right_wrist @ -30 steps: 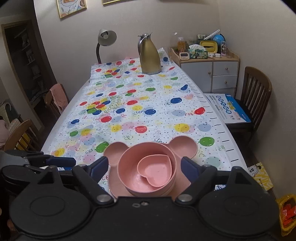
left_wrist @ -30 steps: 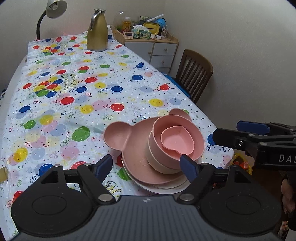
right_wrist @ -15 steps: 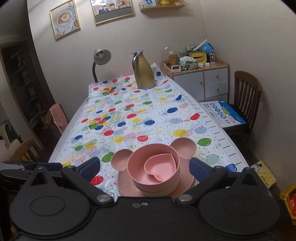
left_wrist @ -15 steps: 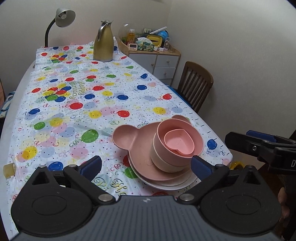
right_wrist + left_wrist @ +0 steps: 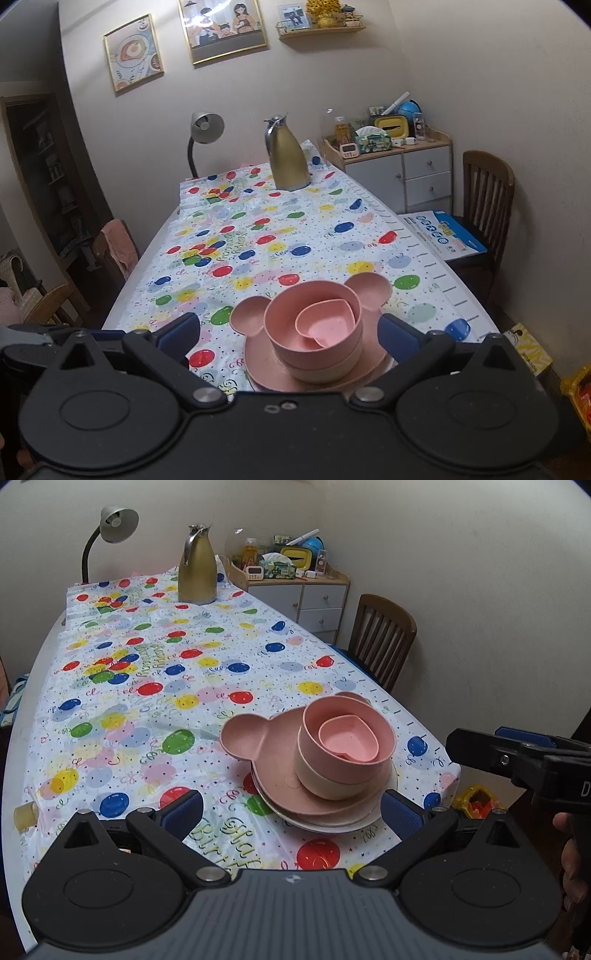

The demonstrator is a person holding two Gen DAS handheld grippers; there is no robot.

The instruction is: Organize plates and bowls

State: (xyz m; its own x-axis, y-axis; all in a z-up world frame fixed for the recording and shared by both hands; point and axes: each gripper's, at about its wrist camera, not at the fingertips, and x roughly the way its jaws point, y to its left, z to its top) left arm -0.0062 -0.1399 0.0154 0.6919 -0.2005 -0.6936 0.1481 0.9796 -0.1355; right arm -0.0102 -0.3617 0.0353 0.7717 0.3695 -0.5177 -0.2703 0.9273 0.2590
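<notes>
At the table's near edge sits a stack: a matte pink heart dish (image 5: 349, 738) nests in a round pink bowl (image 5: 345, 734), itself in a cream bowl (image 5: 325, 781), on a pink bear-eared plate (image 5: 255, 734) over a glossy white plate (image 5: 325, 825). Both the left gripper (image 5: 291, 808) and the right gripper (image 5: 288, 330) hang spread wide, holding nothing, short of the stack. A shiny balloon-print cloth (image 5: 147, 701) covers the table; a gold jug (image 5: 197, 570), lamp (image 5: 110, 528), drawers (image 5: 410, 177) and wooden chair (image 5: 485, 195) stand beyond.
</notes>
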